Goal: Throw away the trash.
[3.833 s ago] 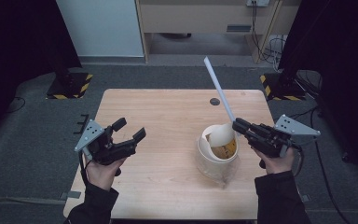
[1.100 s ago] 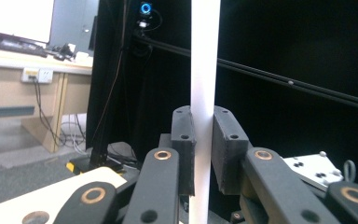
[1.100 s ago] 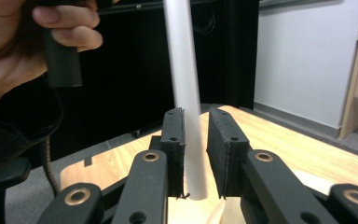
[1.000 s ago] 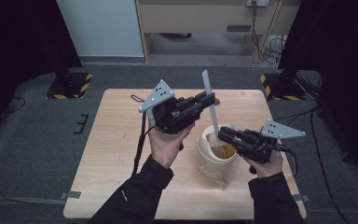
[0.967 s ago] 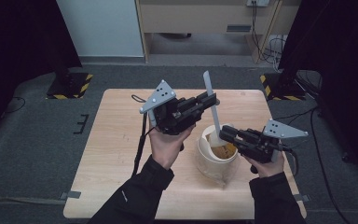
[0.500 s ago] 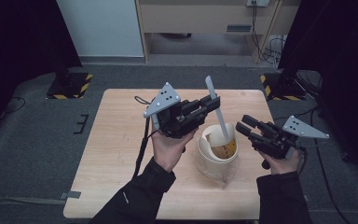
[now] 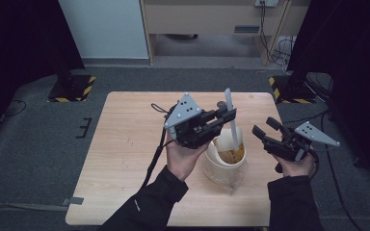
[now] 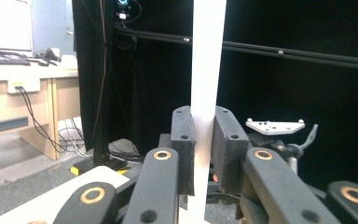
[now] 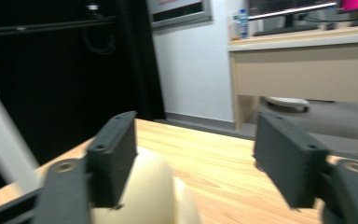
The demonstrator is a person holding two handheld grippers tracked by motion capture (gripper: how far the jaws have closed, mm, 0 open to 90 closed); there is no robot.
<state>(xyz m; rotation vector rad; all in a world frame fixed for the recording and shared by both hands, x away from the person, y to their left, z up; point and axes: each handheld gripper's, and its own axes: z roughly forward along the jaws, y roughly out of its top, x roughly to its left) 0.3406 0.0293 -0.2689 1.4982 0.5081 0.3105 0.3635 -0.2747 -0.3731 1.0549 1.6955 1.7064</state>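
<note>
Gripping the white strip (image 7: 231, 113), left claw (image 7: 226, 115) stays; right claw (image 7: 265, 127) has released, withdrawn.

overhead forward-down, two jaw-level (close) views

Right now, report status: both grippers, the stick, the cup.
Left gripper shut on white stick, upright in cup. Right gripper open, beside cup, holding nothing. Nothing in the way.
</note>
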